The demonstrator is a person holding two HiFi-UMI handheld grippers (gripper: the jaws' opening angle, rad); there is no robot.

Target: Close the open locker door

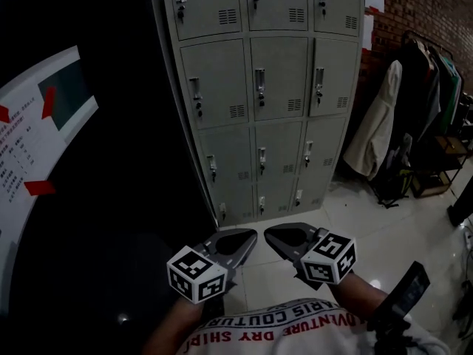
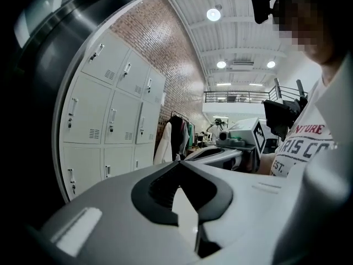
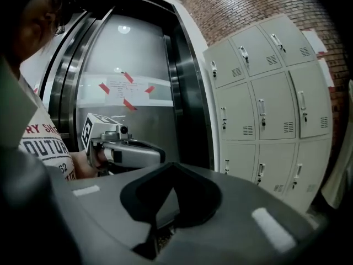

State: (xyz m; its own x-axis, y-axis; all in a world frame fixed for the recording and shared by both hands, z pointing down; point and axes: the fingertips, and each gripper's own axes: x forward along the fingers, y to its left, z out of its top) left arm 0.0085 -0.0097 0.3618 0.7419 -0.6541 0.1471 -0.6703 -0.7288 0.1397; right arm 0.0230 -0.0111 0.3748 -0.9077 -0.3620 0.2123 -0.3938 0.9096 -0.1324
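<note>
A grey block of lockers [image 1: 259,87] stands against the wall ahead, also seen in the left gripper view [image 2: 110,120] and the right gripper view [image 3: 265,109]. Every door I can see on it lies flush; no open door shows in any view. My left gripper [image 1: 247,239] [image 2: 182,189] and right gripper [image 1: 275,237] [image 3: 168,197] hang low in front of my chest, tips turned toward each other and nearly meeting, well short of the lockers. Both are shut with nothing in them. Each gripper view shows the other gripper: the right gripper [image 2: 220,153], the left gripper [image 3: 129,153].
A dark steel lift door [image 1: 96,213] with a white notice [image 1: 37,139] taped in red fills the left. Right of the lockers are a brick wall [image 1: 429,6] and a clothes rack [image 1: 425,102] with a white garment [image 1: 377,124]. The floor [image 1: 355,213] is glossy white tile.
</note>
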